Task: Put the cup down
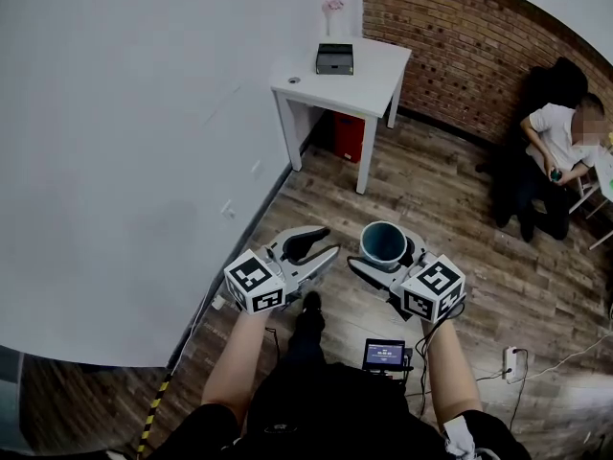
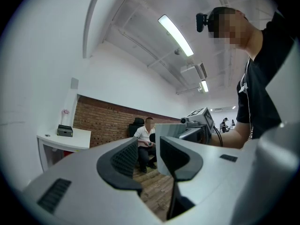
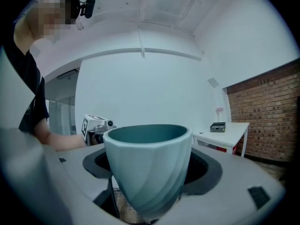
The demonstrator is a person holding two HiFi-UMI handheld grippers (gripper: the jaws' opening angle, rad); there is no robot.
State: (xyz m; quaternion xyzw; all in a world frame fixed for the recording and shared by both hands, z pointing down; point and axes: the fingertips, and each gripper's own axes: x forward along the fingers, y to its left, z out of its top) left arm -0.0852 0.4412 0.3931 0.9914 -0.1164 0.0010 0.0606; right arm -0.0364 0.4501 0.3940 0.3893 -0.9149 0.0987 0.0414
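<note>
A teal cup (image 1: 384,242) with a ribbed wall stands upright between the pads of my right gripper (image 1: 388,257), held in the air above the wooden floor. In the right gripper view the cup (image 3: 147,165) fills the gap of the right gripper (image 3: 147,172), whose dark pads press on both its sides. My left gripper (image 1: 308,249) hovers just left of the cup, apart from it. The left gripper view shows the left gripper (image 2: 147,156) with a narrow gap between its pads and nothing in it.
A white table (image 1: 374,75) stands against the far wall with a black box (image 1: 334,58) on it and a red bin (image 1: 349,137) beneath. A person (image 1: 560,142) sits at the brick wall (image 1: 479,46). A white wall runs along the left.
</note>
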